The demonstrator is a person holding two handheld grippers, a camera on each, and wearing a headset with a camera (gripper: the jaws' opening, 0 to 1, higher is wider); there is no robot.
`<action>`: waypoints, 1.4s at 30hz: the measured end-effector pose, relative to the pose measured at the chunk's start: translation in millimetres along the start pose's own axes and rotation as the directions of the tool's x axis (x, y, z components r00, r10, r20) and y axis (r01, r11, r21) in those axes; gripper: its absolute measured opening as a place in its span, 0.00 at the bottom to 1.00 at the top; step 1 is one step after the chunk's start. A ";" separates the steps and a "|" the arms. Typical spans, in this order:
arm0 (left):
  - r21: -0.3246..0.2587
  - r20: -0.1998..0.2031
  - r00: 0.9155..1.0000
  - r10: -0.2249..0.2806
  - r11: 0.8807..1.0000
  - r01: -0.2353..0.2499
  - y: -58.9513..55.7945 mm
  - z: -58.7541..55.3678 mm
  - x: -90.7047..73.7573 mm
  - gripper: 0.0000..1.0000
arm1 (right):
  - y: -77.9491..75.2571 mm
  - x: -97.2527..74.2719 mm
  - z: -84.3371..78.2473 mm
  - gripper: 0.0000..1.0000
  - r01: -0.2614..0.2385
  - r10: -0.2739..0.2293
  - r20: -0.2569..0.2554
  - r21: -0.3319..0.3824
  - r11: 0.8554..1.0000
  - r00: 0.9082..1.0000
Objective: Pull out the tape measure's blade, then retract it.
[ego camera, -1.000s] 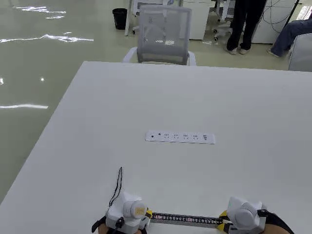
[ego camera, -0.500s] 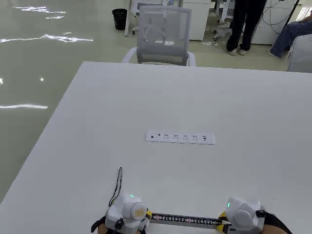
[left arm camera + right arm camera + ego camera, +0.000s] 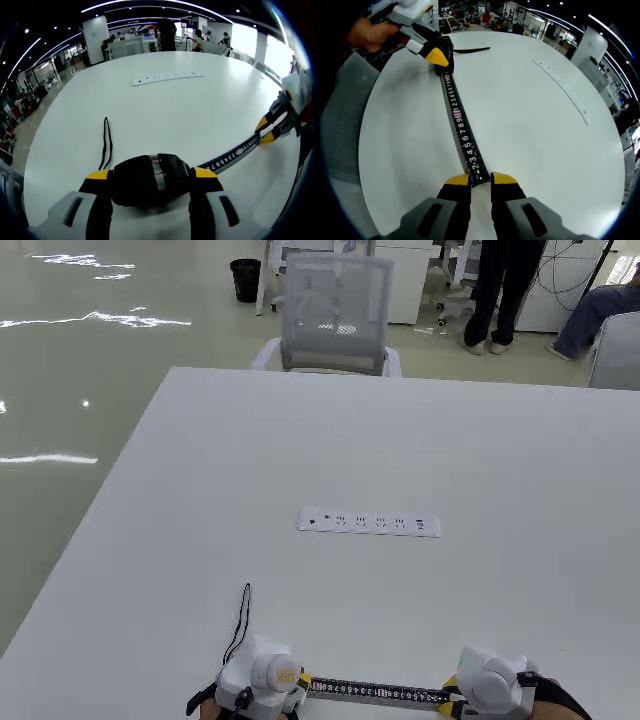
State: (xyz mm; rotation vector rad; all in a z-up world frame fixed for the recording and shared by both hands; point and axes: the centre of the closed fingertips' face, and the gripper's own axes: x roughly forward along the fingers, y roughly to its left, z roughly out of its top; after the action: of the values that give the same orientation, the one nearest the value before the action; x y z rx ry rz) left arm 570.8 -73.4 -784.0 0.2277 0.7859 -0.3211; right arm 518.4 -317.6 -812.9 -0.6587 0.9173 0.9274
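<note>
Bottom centre of head view: left claw (image 3: 151, 175) clamped on tape measure case (image 3: 145, 189), right claw (image 3: 480, 179) pinching blade (image 3: 460, 122) at its tip. Blade lies partly out across bench (image 3: 400, 440) between them. Pull-out looks mostly done; retract not yet done.

One tape measure (image 3: 150, 184), two tongs (image 3: 151, 173) (image 3: 474, 179), one power strip (image 3: 369, 523), one table (image 3: 400, 440)

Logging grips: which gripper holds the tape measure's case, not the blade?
The left gripper, clamped on the black case; the right gripper instead pinches the end of the blade.
</note>
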 end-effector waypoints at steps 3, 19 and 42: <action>0.001 -0.002 1.000 -0.001 1.000 0.001 0.0 0.1 0.0 0.58 | 1.6 1.3 1.8 0.12 -0.003 0.003 0.001 -0.003 1.000 1.000; 0.006 -0.001 1.000 -0.007 1.000 0.007 -1.2 0.2 -1.2 0.58 | 3.8 4.9 7.5 0.13 -0.005 0.005 0.003 -0.002 1.000 1.000; 0.012 -0.008 1.000 -0.008 1.000 0.008 -1.0 -0.4 0.0 0.58 | 7.3 11.1 17.7 0.13 -0.013 0.013 0.006 -0.007 1.000 1.000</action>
State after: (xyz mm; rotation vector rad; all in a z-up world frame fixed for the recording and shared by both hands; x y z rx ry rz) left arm 570.3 -74.2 -784.3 0.2369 0.7931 -0.3326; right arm 521.7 -295.8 -815.1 -0.6565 0.9136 0.9441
